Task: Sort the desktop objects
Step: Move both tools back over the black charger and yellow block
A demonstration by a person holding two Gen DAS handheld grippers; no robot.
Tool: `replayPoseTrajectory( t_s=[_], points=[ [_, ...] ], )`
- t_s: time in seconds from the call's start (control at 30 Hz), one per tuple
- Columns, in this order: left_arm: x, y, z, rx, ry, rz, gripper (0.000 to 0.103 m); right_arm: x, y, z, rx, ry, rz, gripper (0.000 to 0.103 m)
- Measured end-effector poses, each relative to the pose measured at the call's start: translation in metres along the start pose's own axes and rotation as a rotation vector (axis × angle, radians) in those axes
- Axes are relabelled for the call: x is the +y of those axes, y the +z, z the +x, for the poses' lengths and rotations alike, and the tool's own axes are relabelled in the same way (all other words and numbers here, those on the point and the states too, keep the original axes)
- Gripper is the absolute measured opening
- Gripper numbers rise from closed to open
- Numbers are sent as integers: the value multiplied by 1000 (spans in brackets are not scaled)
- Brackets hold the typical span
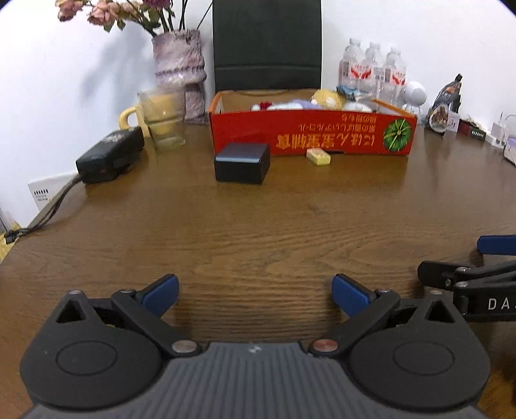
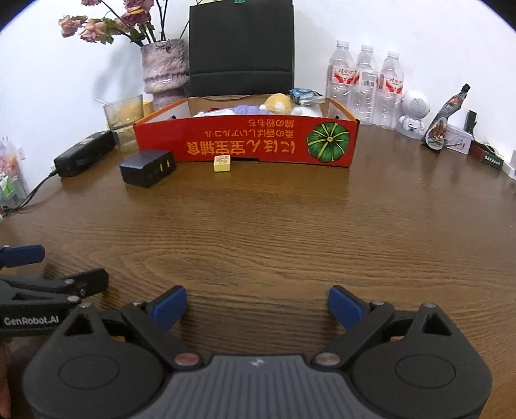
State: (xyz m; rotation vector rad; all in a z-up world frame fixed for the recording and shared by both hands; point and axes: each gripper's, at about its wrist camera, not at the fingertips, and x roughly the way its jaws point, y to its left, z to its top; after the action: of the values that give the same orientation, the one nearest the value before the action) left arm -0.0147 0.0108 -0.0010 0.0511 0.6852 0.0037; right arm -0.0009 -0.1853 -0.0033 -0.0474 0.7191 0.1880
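"GenRobot.AI" lettering marks the left gripper [image 2: 51, 283], whose fingers, like the right gripper's [image 2: 257, 309], stand apart and empty over the desk [image 2: 274, 232], while one black charger [image 2: 148, 167] and one yellow tile [image 2: 222, 163] lie before the red box [image 2: 248, 141] near three water bottles [image 2: 366, 83].

We are looking at a brown wood-grain table [image 2: 274, 232] carrying a red box [image 2: 245, 141] printed with orange characters and a green striped pumpkin, and at a black charger [image 2: 146, 167] and a pale yellow tile [image 2: 222, 162] lying before it. Behind, we are seeing a mottled purple-and-white vase [image 2: 164, 69] with faded pink flowers [image 2: 96, 27], and clear bottles [image 2: 366, 82] with what may be red-and-white labels. Both the left gripper [image 1: 254, 295] and the right gripper [image 2: 257, 306] are showing black frames with blue pads.
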Motion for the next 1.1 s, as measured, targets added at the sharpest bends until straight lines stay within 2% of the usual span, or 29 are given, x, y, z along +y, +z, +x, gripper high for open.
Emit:
replayPoseTrajectory(
  t_s=[0.17, 0.63, 0.87, 0.97, 1.03, 1.1],
  points=[
    [3, 0, 2, 7, -14, -18, 103, 3, -2, 1, -16, -12, -4, 103],
    [5, 1, 4, 14, -28, -33, 103, -1, 0, 2, -15, -4, 7, 103],
    [12, 30, 16, -21, -71, -30, 103, -1, 1, 3, -16, -3, 5, 103],
    [15, 43, 22, -37, -90, -28, 103, -2, 18, 17, 6, -5, -29, 103],
    [17, 51, 25, -47, -103, -27, 103, -3, 39, 30, 31, -15, -53, 99],
    [24, 72, 45, -47, -97, 11, 103, -5, 66, 42, 17, 6, -46, 86]
  ],
)
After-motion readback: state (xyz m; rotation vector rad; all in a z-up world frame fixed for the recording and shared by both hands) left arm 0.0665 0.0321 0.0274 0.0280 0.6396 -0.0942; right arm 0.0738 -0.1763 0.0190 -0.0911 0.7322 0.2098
